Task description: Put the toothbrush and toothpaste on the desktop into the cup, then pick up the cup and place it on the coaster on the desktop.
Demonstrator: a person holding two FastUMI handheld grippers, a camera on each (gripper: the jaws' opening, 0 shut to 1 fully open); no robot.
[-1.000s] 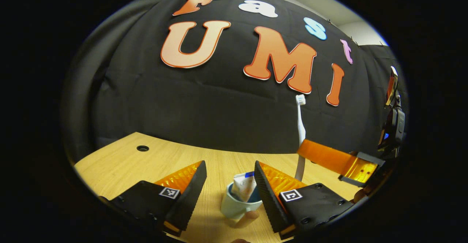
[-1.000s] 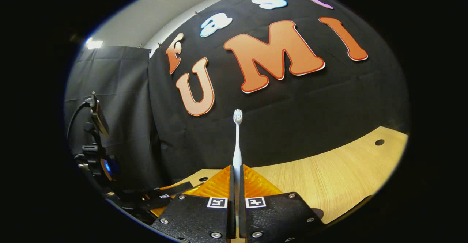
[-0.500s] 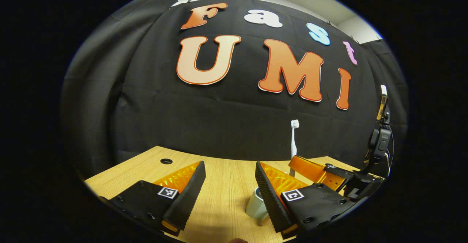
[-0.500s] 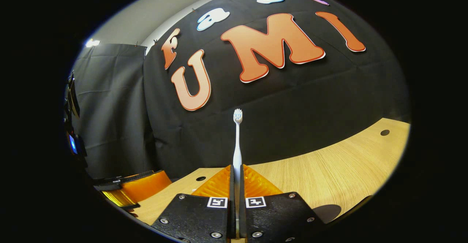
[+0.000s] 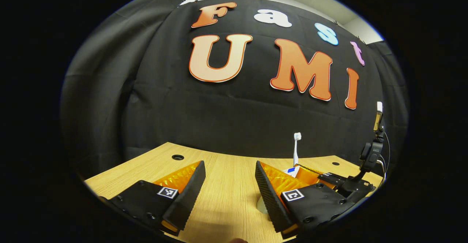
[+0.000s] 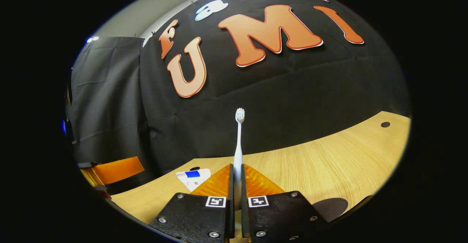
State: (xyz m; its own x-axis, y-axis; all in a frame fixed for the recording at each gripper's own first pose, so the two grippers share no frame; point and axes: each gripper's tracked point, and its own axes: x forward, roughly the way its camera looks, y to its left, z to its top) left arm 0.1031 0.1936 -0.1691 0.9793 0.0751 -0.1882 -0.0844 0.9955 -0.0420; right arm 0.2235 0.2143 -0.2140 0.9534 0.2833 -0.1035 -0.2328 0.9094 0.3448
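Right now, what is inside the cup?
In the left gripper view the cup is mostly covered by the open left gripper's finger. The toothpaste end sticks up above it; the cup's inside is hidden. The toothbrush is clamped in the right gripper.

desk (image 6: 329, 162) right: open | left: toothpaste (image 6: 193, 177), left gripper (image 6: 109, 171)

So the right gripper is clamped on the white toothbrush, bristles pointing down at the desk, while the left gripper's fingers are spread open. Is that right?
Nearly. In the right gripper view the right gripper is indeed shut on the toothbrush, but its bristles point up, toward the booth wall, not down at the desk. The left gripper stands open, as the left gripper view shows.
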